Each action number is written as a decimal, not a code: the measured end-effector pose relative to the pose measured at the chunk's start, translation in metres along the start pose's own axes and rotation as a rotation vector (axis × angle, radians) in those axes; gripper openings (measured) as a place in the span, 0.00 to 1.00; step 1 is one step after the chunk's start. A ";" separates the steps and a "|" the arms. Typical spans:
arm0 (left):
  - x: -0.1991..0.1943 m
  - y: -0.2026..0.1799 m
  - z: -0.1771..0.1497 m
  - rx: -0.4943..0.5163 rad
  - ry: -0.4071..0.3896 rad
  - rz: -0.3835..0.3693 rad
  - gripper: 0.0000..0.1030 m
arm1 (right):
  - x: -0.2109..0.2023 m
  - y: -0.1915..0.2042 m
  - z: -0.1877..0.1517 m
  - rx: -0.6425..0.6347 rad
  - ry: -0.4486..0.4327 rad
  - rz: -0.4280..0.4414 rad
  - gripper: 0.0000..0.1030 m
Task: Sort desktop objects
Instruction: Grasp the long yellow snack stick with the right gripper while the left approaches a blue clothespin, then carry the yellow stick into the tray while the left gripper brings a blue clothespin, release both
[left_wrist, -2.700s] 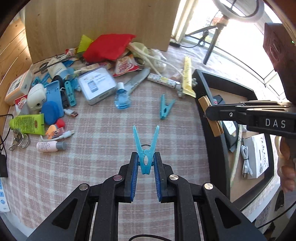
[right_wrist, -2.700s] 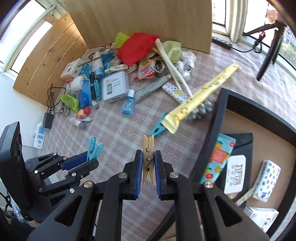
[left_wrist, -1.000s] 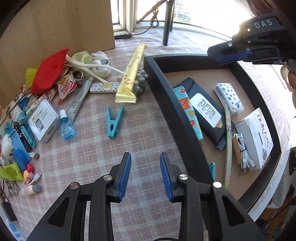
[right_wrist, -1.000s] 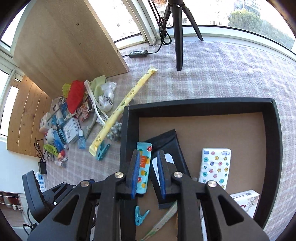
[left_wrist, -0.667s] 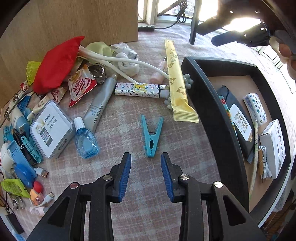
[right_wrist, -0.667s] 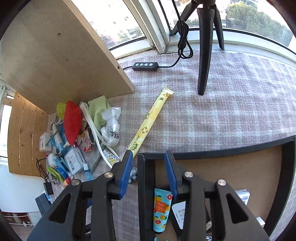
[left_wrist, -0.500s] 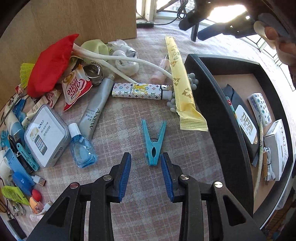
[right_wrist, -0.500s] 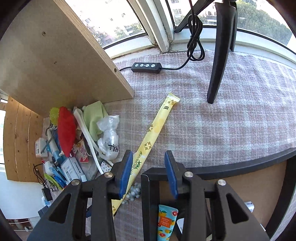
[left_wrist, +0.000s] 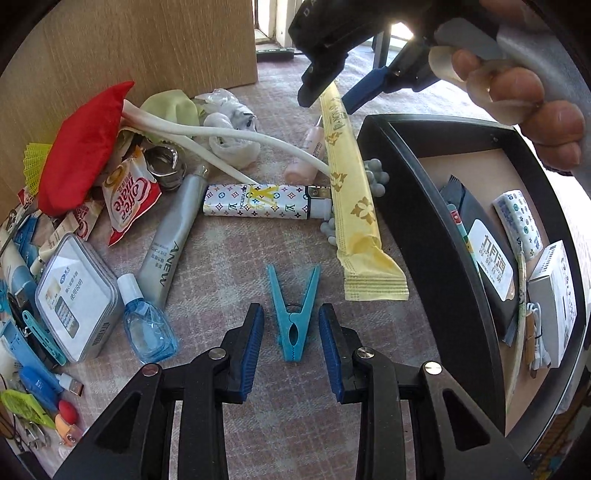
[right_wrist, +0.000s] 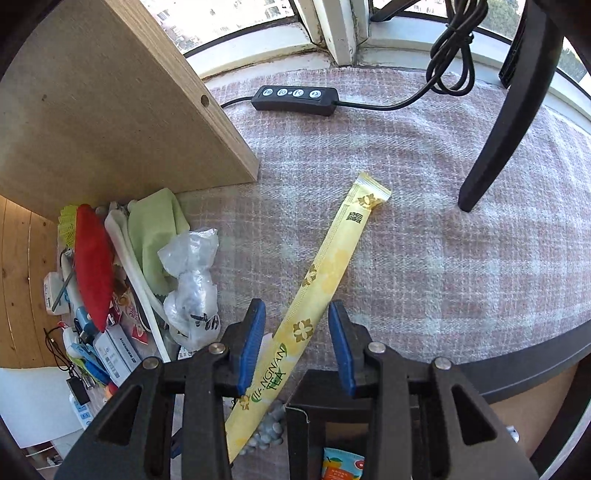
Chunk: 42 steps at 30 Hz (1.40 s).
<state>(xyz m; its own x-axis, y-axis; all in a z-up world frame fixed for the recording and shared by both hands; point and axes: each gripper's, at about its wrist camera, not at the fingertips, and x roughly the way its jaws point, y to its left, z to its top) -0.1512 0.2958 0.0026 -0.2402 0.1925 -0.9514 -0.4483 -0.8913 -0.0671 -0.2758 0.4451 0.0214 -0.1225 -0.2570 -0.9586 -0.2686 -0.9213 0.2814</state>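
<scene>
A blue clothespin (left_wrist: 293, 321) lies flat on the checked cloth between the pads of my left gripper (left_wrist: 291, 332). Its jaws are closing, with a gap still showing on both sides of the pin. A long yellow tea sachet (right_wrist: 325, 273) lies slanted beside the black tray (left_wrist: 406, 206). My right gripper (right_wrist: 297, 345) stands open astride the sachet, its pads clear of it. In the left wrist view the right gripper (left_wrist: 327, 105) hangs over the sachet's (left_wrist: 351, 192) far end, held by a hand (left_wrist: 517, 85).
A patterned lighter (left_wrist: 258, 201), grey tube (left_wrist: 171, 240), small blue bottle (left_wrist: 147, 325), tin box (left_wrist: 77, 295) and red pouch (left_wrist: 81, 144) crowd the left. The tray holds a wallet, boxes and a tissue pack (left_wrist: 517, 221). A wooden board (right_wrist: 110, 118), tripod leg (right_wrist: 495, 147) and cable remote (right_wrist: 295, 96) stand behind.
Both clothespins held earlier are gone from the jaws. My left gripper came down over the blue clothespin. My right gripper opened wider and swung from above the tray to over the yellow sachet.
</scene>
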 end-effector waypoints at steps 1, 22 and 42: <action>0.000 -0.001 0.000 0.005 -0.003 0.010 0.22 | 0.003 -0.001 0.000 0.010 0.007 0.010 0.34; -0.036 0.017 -0.030 -0.076 -0.038 -0.009 0.18 | -0.052 0.003 -0.032 -0.019 -0.085 0.158 0.11; -0.079 -0.140 -0.059 0.092 -0.036 -0.165 0.18 | -0.079 -0.110 -0.211 0.028 -0.086 0.075 0.11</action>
<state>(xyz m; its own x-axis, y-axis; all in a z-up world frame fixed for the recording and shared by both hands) -0.0180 0.3814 0.0697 -0.1870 0.3488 -0.9184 -0.5602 -0.8058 -0.1920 -0.0351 0.5047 0.0571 -0.2246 -0.2981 -0.9277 -0.2817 -0.8916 0.3547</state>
